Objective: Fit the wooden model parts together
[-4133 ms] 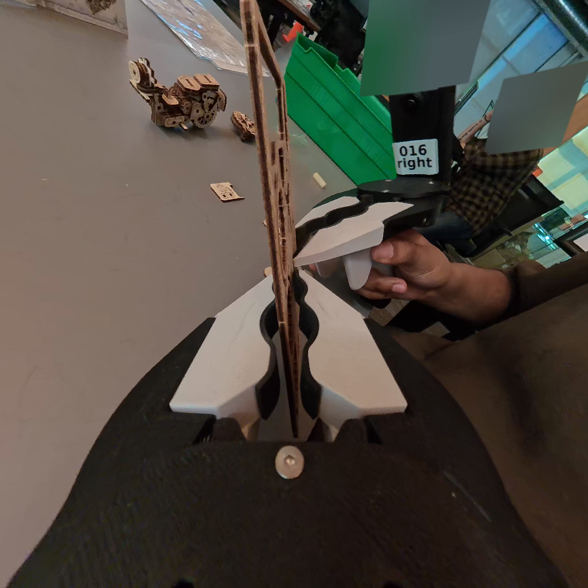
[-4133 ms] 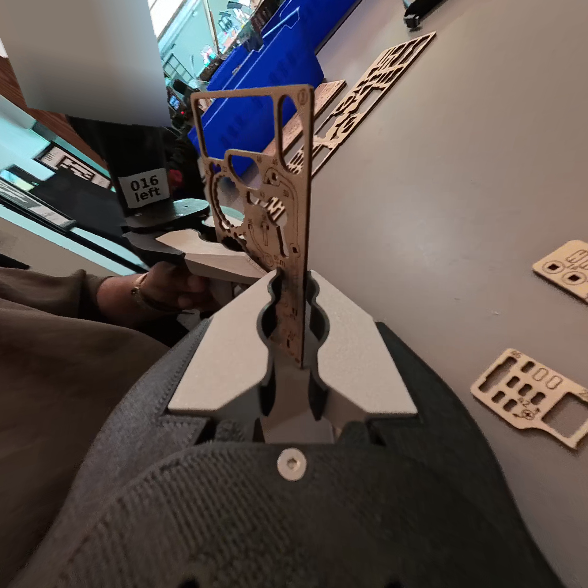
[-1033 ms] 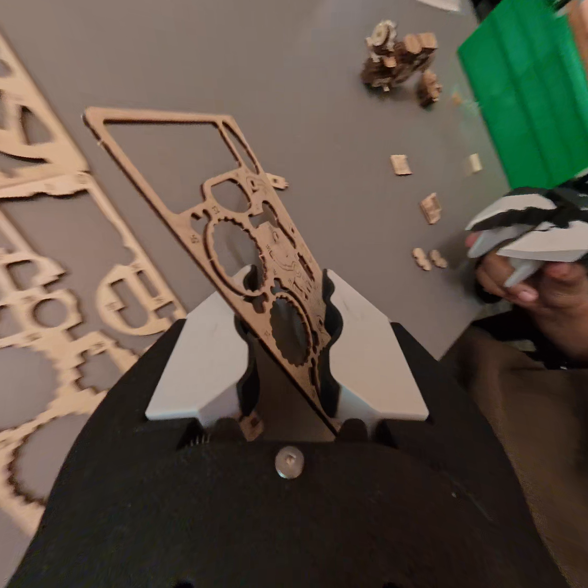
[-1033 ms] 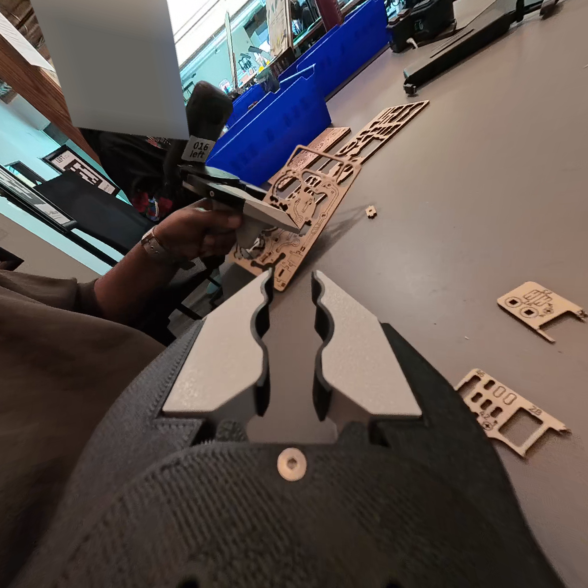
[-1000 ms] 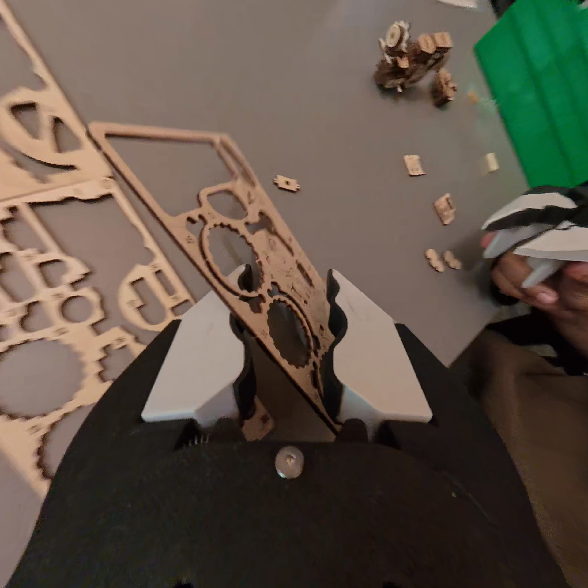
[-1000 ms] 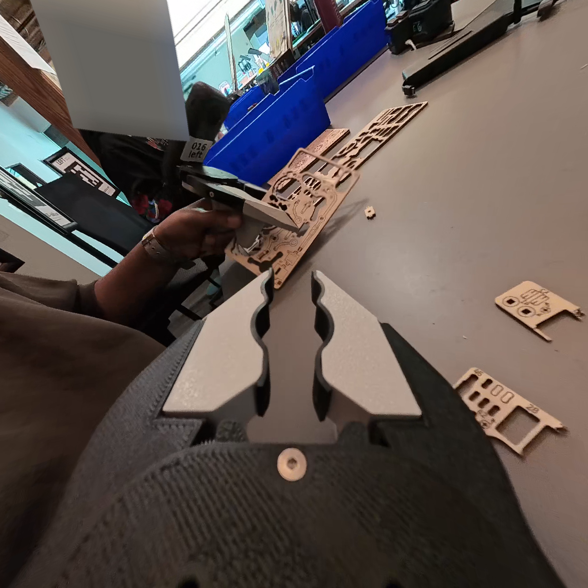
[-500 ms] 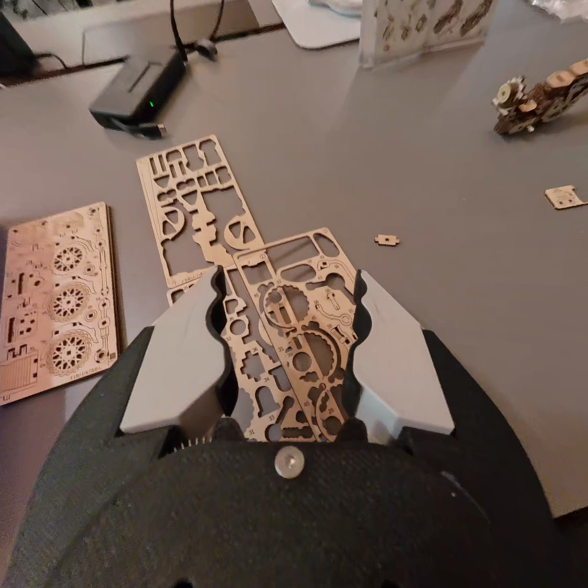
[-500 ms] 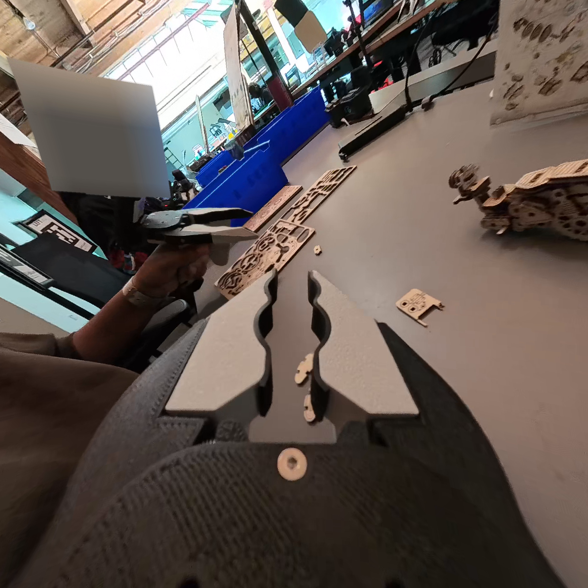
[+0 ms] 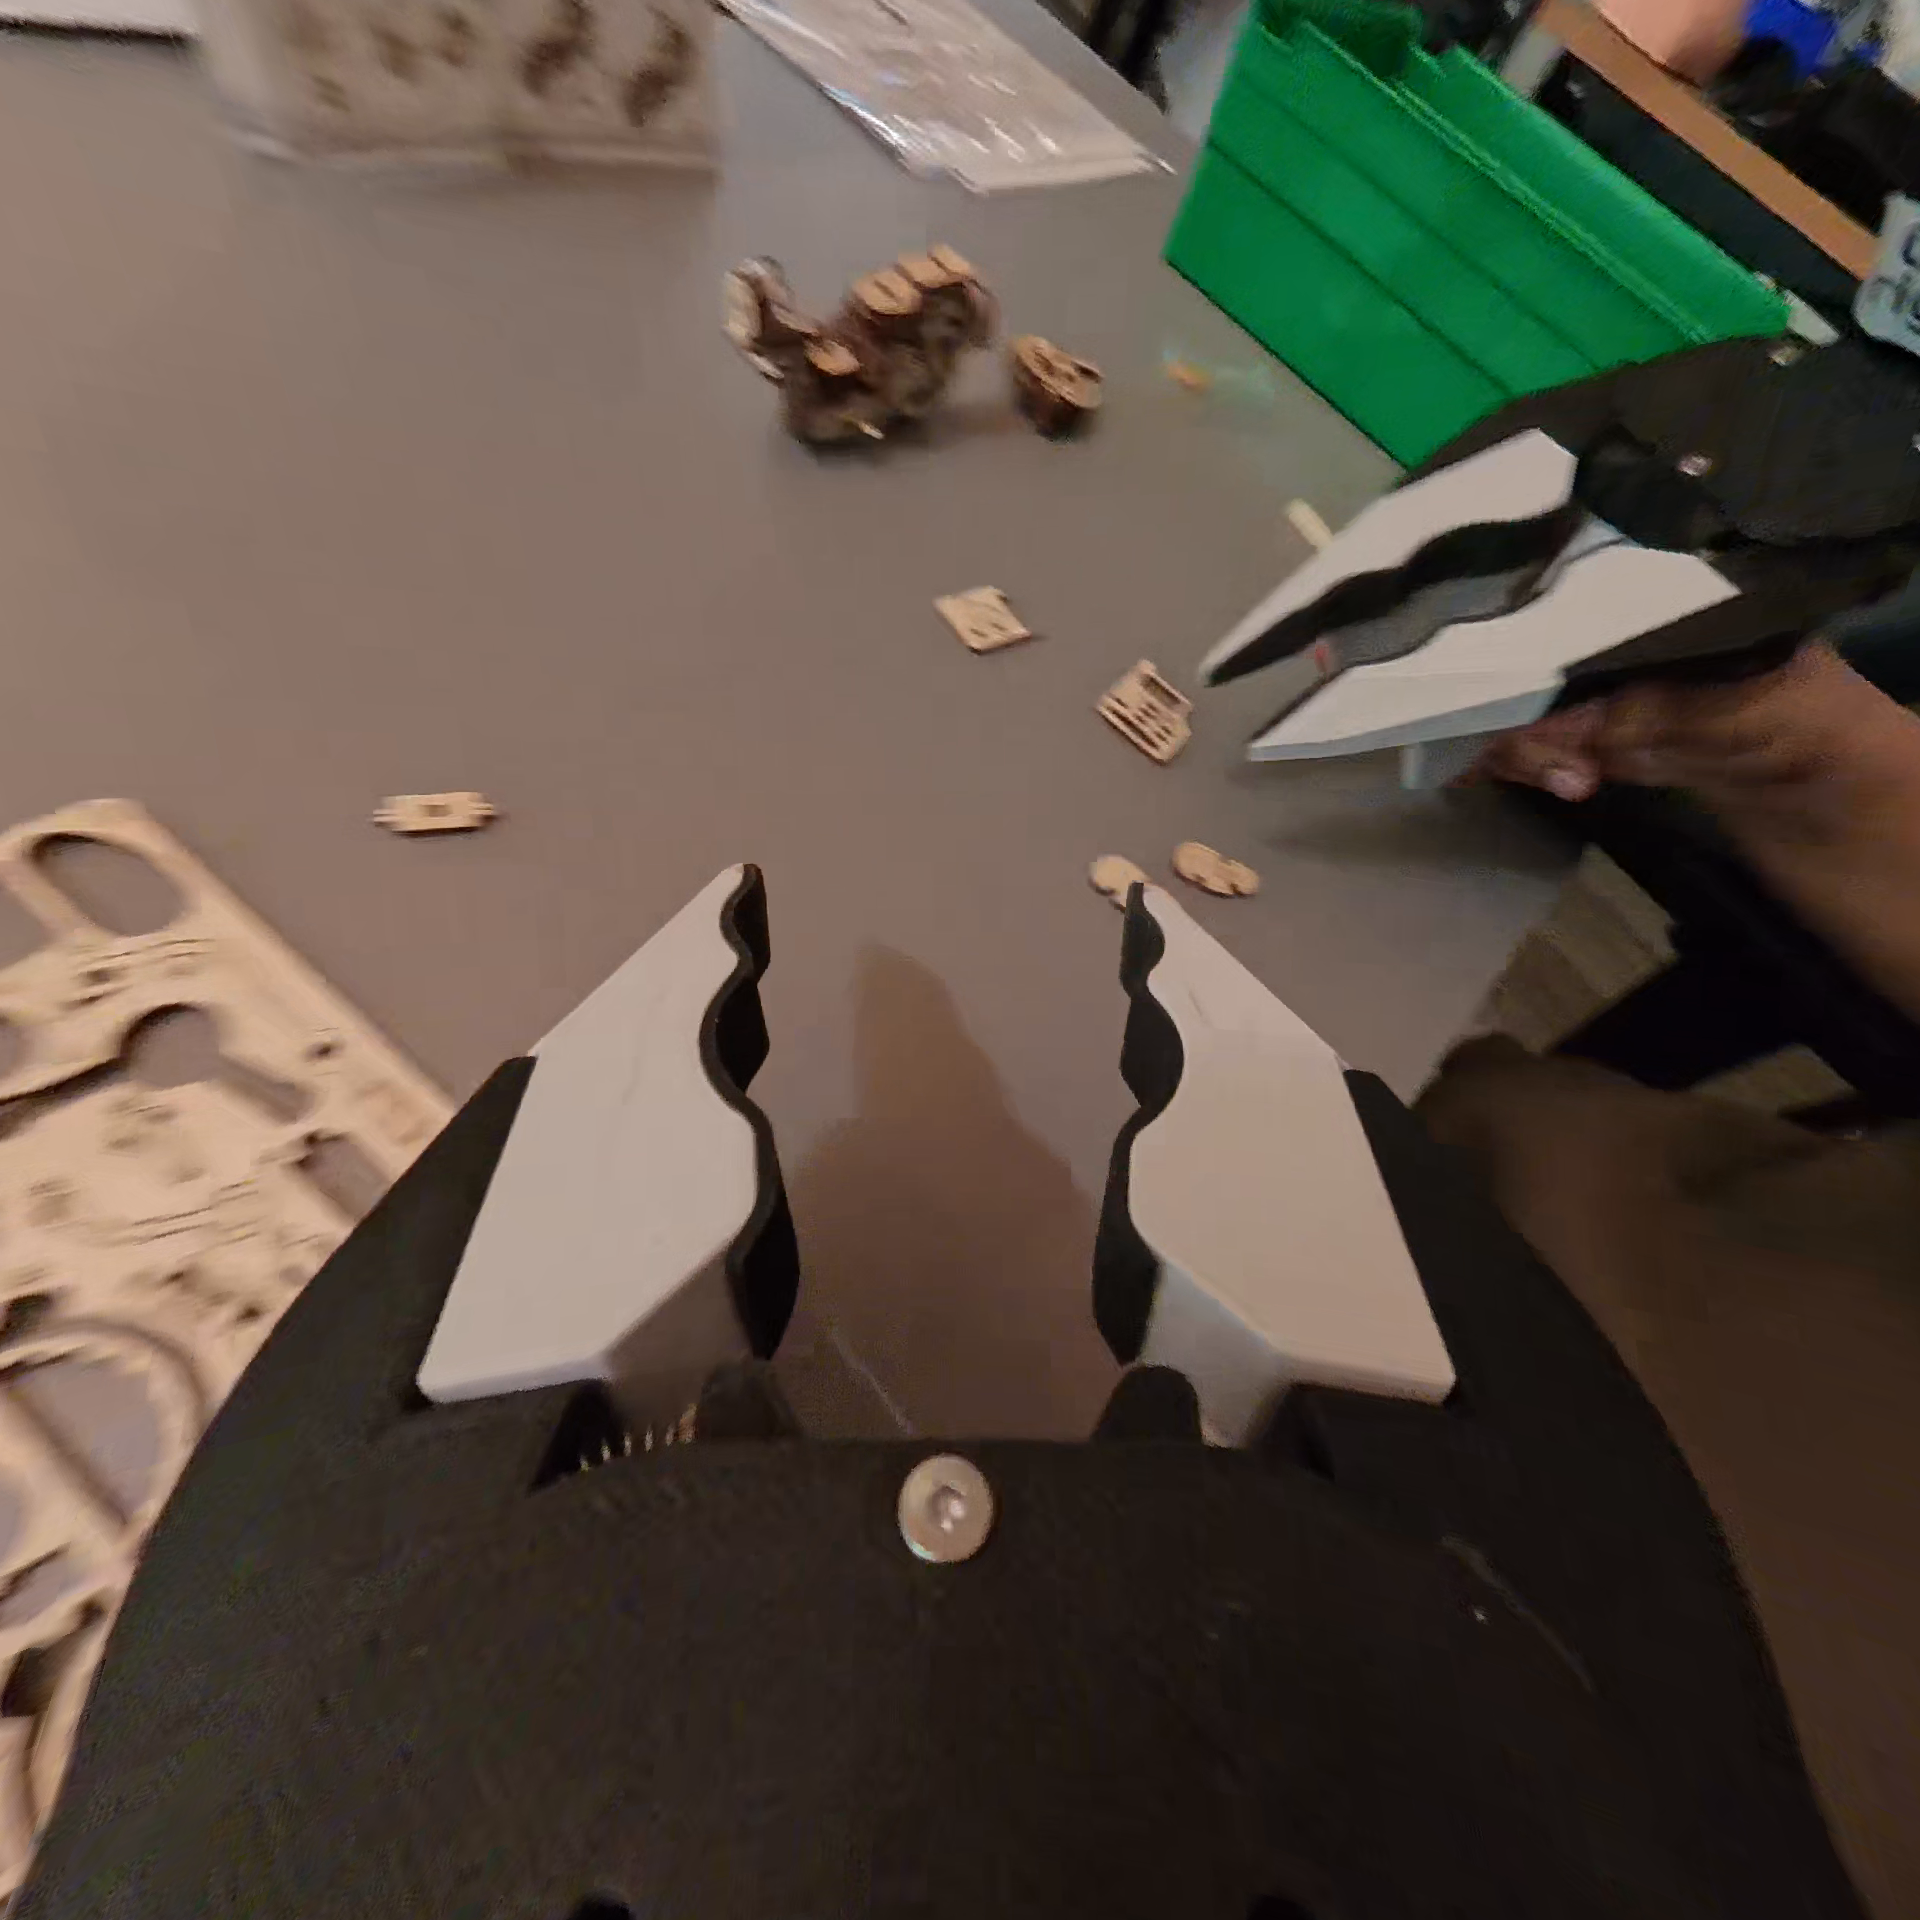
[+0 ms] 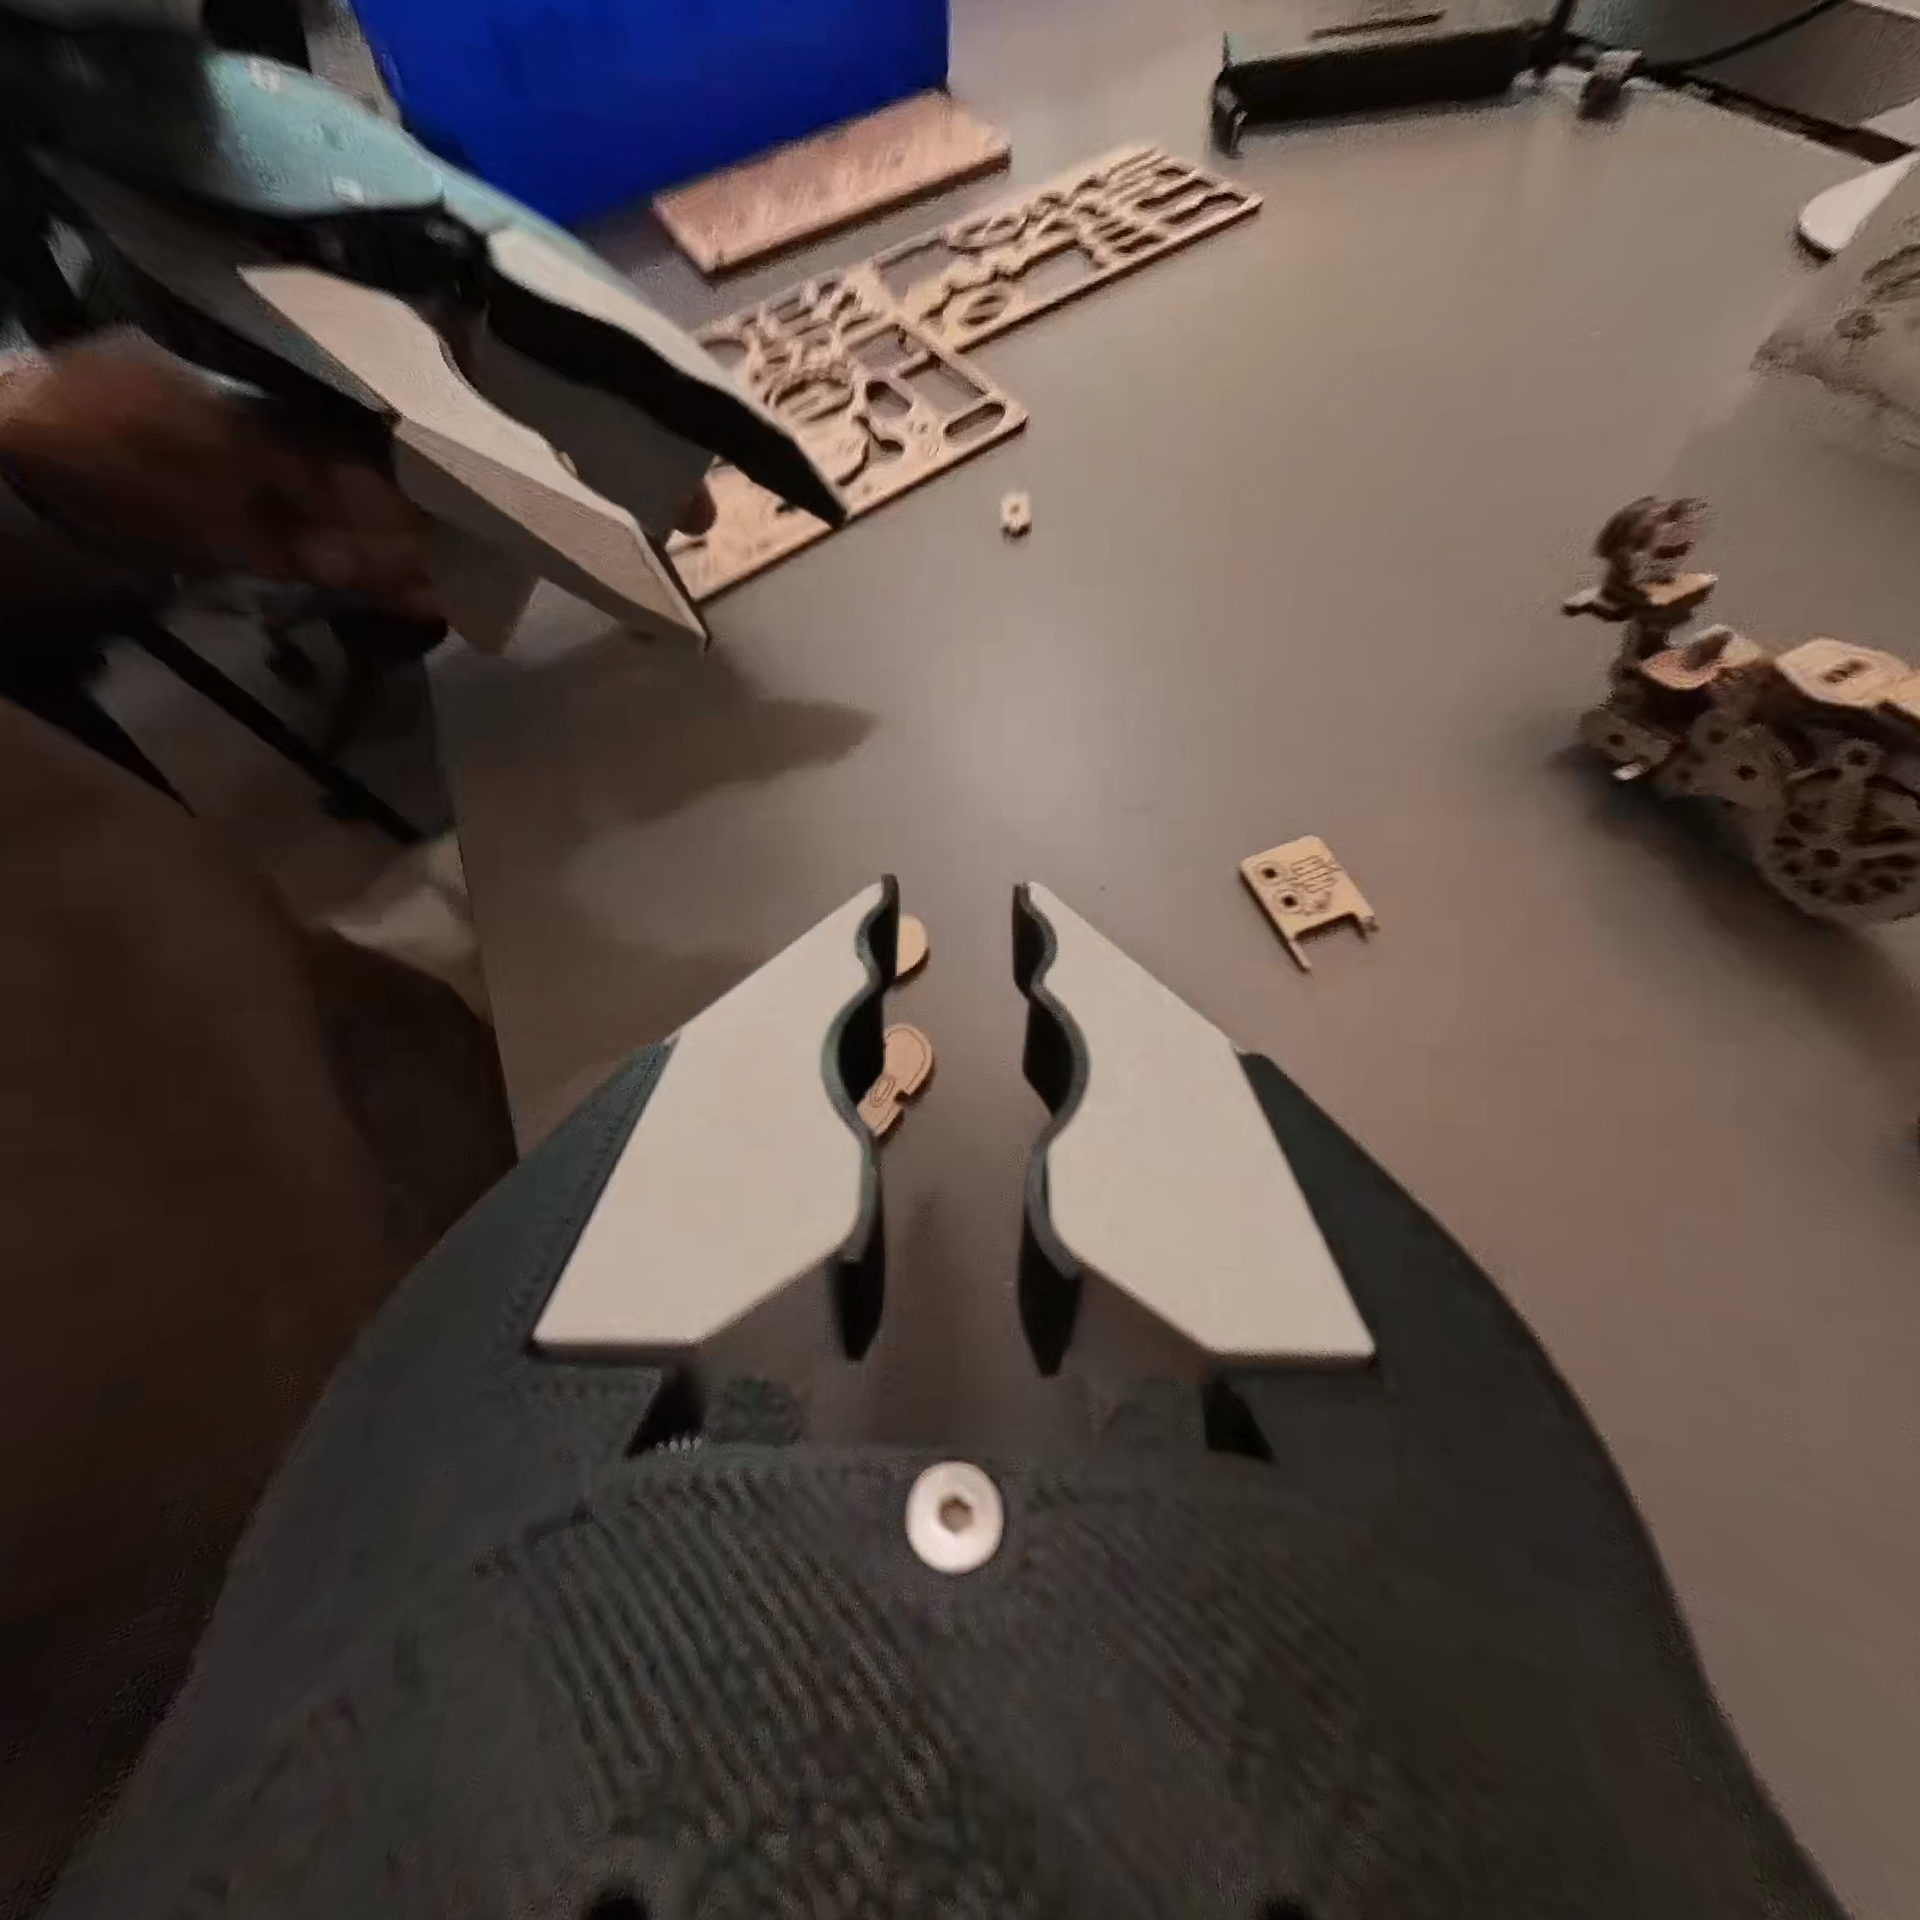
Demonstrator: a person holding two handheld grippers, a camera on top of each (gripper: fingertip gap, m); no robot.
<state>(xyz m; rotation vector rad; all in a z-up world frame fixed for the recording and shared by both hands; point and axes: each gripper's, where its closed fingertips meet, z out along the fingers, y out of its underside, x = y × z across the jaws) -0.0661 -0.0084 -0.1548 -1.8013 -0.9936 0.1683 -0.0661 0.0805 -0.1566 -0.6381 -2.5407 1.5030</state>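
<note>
Left wrist view: the left hand-held gripper (image 9: 940, 888) hangs released and empty over the grey tabletop (image 9: 312, 520). Only here show the green bin (image 9: 1455, 239) and a slotted piece (image 9: 1143, 710); the right hand-held gripper (image 9: 1231, 707) is at right, jaws slightly apart. The model (image 9: 868, 348) stands far off, a fret sheet (image 9: 156, 1091) at left.

Right wrist view: the right hand-held gripper (image 10: 951, 899) is released, empty, just above two small parts (image 10: 899, 1070). Only here show a blue bin (image 10: 644, 94), a stack of sheets (image 10: 831, 192) and a black device (image 10: 1371, 52).
</note>
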